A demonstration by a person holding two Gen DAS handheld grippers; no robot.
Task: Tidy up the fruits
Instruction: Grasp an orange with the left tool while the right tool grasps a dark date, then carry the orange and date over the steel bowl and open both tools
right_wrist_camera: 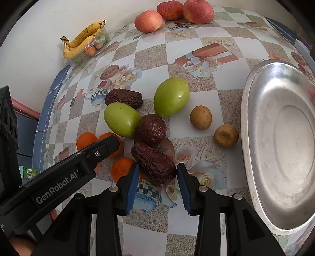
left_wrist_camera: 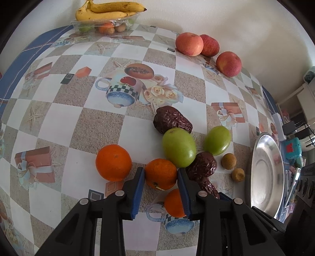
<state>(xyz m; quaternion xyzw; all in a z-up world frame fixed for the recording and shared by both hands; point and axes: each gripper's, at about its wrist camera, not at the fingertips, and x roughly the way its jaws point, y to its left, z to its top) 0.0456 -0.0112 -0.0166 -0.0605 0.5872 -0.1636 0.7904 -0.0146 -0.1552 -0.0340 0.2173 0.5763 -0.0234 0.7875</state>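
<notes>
Nearest the left wrist camera, the left gripper (left_wrist_camera: pixel 161 174) has its blue pads pressed on either side of a small orange (left_wrist_camera: pixel 161 173), low in the middle of the frame. In the right wrist view, the right gripper (right_wrist_camera: pixel 156 173) straddles a wrinkled dark date (right_wrist_camera: pixel 153 164): the left pad touches the fruit, a sliver of gap shows at the right pad, so the jaws stand slightly apart around it rather than clamped.

A checkered tablecloth (left_wrist_camera: pixel 94 126) printed with cups and gift boxes fills both views. At the right edge lies an oval metal tray (right_wrist_camera: pixel 279 145), bare inside. In the upper left of the right view, a clear plastic tray (right_wrist_camera: pixel 98 46) carries bananas (right_wrist_camera: pixel 82 39) over smaller fruit. Three red apples (right_wrist_camera: pixel 173 15) sit along the wall at the top.

Mid-frame, two green fruits (right_wrist_camera: pixel 171 96) lie among two more dates (right_wrist_camera: pixel 150 130). Another orange (left_wrist_camera: pixel 113 162) sits left of the gripped one, and a third (left_wrist_camera: pixel 174 202) shows between the left gripper's fingers, closer to the camera. Two small brown round fruits (right_wrist_camera: pixel 200 117) rest just beside the metal tray.
</notes>
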